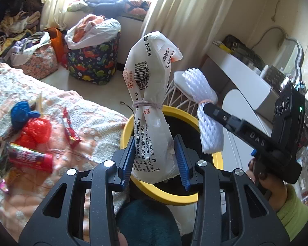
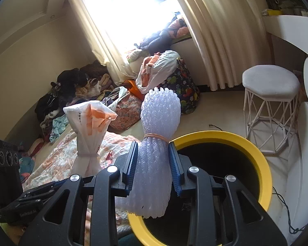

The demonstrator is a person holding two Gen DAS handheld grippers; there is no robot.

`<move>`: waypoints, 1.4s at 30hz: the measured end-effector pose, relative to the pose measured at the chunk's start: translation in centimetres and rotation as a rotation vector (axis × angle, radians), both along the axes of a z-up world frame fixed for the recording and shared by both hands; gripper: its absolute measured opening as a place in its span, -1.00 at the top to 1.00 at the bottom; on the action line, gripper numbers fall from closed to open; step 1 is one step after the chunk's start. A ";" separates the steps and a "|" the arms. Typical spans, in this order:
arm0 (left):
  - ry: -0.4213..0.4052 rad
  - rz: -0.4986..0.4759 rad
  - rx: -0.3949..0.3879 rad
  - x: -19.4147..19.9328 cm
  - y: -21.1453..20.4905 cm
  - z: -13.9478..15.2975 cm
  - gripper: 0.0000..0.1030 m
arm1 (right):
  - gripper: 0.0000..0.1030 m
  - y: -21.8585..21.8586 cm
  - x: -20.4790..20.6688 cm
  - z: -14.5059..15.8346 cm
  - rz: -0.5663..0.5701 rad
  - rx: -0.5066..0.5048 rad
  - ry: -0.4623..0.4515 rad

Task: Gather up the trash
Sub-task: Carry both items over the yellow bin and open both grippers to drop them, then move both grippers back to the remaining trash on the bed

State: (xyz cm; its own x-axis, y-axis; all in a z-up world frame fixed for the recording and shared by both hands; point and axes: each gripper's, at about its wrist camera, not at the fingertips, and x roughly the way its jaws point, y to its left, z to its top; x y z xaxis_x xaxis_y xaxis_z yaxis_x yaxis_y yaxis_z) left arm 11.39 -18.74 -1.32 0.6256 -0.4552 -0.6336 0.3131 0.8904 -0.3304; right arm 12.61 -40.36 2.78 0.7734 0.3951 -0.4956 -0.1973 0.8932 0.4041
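Note:
My left gripper [image 1: 154,157] is shut on a white plastic bag [image 1: 150,94] with printed text and a barcode, tied at the waist with a band, held upright over the yellow-rimmed trash bin [image 1: 133,123]. My right gripper [image 2: 153,166] is shut on a bundle of white foam netting [image 2: 159,119] tied with an orange band, held above the bin's near rim [image 2: 256,155]. The foam bundle [image 1: 210,127] and right gripper also show in the left wrist view; the bag [image 2: 90,127] shows in the right wrist view.
On the bed's blanket [image 1: 51,102] lie more trash: a blue scrap [image 1: 20,112], red plastic [image 1: 36,132], red snack wrappers [image 1: 31,157]. A dinosaur-print hamper [image 1: 92,61], clothes piles, a white stool [image 2: 270,106] and a white desk [image 1: 242,69] surround the bin.

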 end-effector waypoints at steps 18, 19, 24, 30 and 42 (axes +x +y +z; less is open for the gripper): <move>0.108 -0.103 0.048 1.4 -4.0 -4.8 0.39 | 0.44 -4.5 1.4 -4.1 -0.123 -0.041 0.106; 0.113 -0.104 0.048 1.6 -4.1 -5.1 0.39 | 0.44 -4.6 1.5 -4.4 -0.125 -0.044 0.114; 0.126 -0.105 0.050 2.2 -4.4 -5.9 0.38 | 0.44 -4.5 1.8 -5.2 -0.115 -0.049 0.137; 0.115 -0.103 0.045 2.0 -4.1 -6.3 0.27 | 0.30 -4.1 2.0 -5.7 -0.103 -0.053 0.152; 0.012 0.028 0.040 0.8 -0.2 -4.0 -0.78 | -0.34 -2.5 1.0 -4.7 -0.105 -0.100 0.084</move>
